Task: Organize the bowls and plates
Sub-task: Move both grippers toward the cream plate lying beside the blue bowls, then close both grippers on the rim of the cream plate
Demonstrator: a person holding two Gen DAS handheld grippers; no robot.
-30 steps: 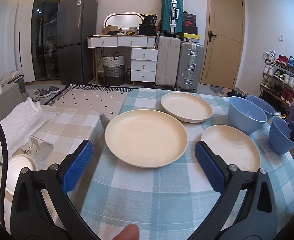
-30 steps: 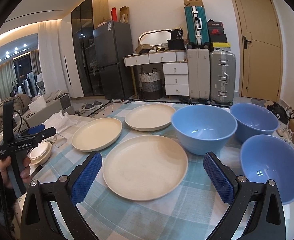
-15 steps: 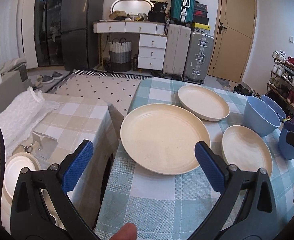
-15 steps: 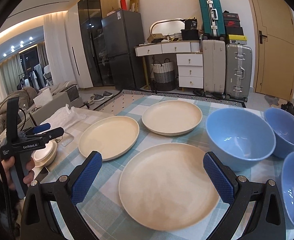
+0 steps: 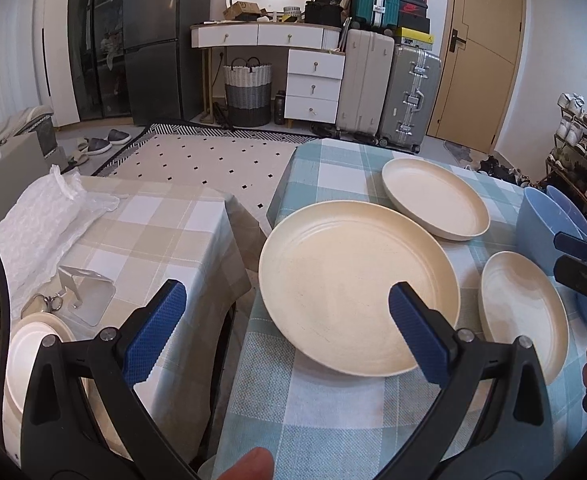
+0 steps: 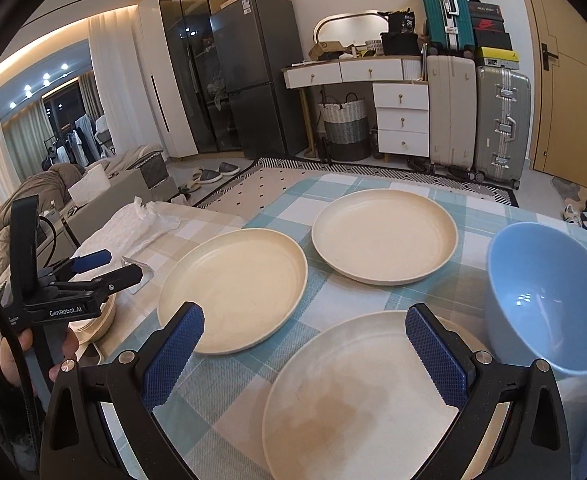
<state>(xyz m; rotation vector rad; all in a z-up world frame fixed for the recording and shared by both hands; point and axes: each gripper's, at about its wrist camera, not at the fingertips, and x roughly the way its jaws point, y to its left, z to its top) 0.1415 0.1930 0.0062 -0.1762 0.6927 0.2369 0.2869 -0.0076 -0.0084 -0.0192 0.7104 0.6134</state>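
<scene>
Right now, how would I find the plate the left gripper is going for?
Find the blue-checked table. Three cream plates lie there; take the one nearest the left edge, beside the beige-checked table. Only it sits before the left gripper.

the left tongs (image 5: 283, 322) stand wide apart, gripping nothing, their right blue pad (image 5: 419, 334) over the near rim of a large cream plate (image 5: 341, 284) on the checked blue tabletop (image 5: 333, 420). a second cream plate (image 5: 433, 198) sits just behind it, a third (image 5: 521, 304) to the right. a blue bowl (image 5: 541, 228) stands by the right tongs (image 5: 585, 260).
</scene>
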